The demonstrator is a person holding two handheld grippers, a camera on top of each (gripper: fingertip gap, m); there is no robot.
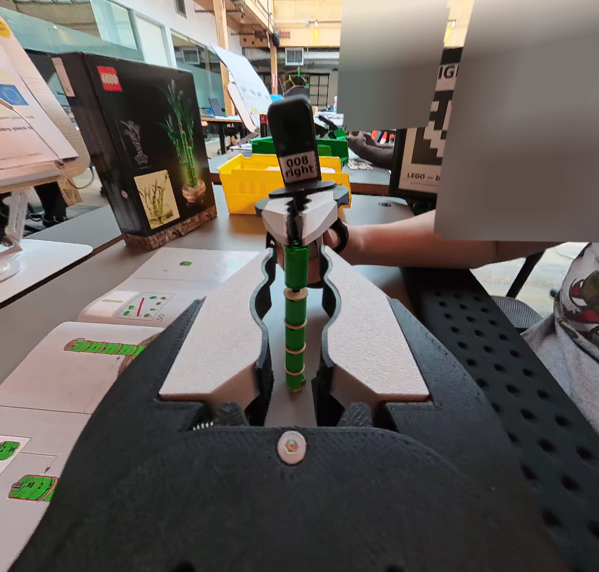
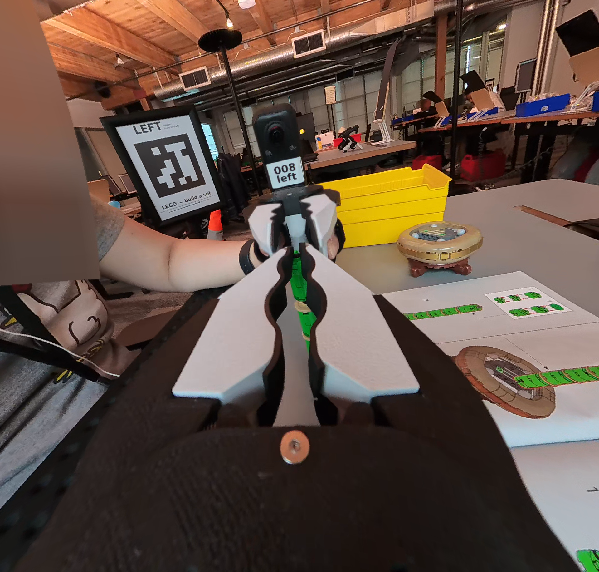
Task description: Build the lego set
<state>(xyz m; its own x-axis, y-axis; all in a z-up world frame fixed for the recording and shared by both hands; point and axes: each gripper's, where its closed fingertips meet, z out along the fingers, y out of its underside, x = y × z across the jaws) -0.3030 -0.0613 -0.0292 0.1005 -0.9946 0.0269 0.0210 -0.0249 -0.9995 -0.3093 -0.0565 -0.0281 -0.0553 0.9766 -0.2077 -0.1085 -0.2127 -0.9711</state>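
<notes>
A green bamboo stalk with tan rings hangs upright between the two grippers, which face each other above the table edge. My right gripper is shut on the stalk's top segment; it shows the same way in the left wrist view. In the right wrist view the stalk shows through the gap between my fingers. My left gripper is open, its fingertips on either side of the top segment without touching it. In the right wrist view it also stands apart. A short black axle gap shows below the top segment.
A tan round pot base on brown feet stands on the grey table, with a yellow bin behind it. The open instruction booklet lies flat beside it. The black set box stands far left. A framed sign stands behind. My left and right fingertips are right by each other. From either gripper's tips it is about 25 centimetres to the tan round pot base.
</notes>
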